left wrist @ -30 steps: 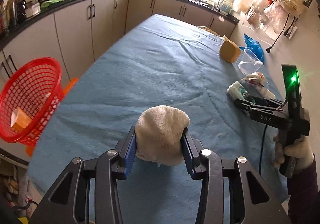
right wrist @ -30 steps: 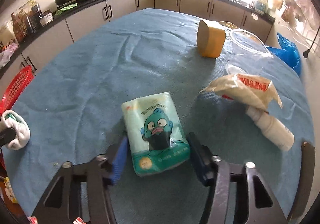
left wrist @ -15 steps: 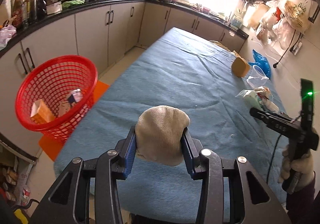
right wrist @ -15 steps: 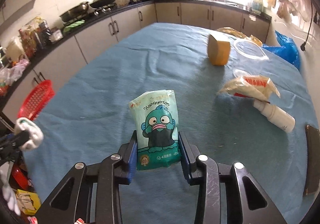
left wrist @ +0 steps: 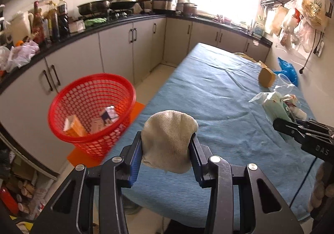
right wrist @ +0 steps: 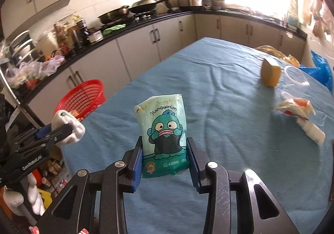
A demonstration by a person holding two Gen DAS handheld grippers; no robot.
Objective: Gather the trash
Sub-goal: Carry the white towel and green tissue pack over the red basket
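Red basket (left wrist: 91, 108) already holds some scraps; my left gripper (left wrist: 167, 150) clamps a balled cloth (left wrist: 169, 140), my right gripper (right wrist: 165, 156) a tissue pack (right wrist: 163, 135), while wrappers (right wrist: 296, 106) await on the table (right wrist: 219, 96).

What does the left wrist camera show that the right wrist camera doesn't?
Only the left view looks down into the red basket, showing the cartons already inside, and sees the left claw shut on a beige cloth from behind. Only the right view shows the cartoon face on the tissue pack that the right claw grips. Both show the blue-covered table, the yellow block and the kitchen counter.
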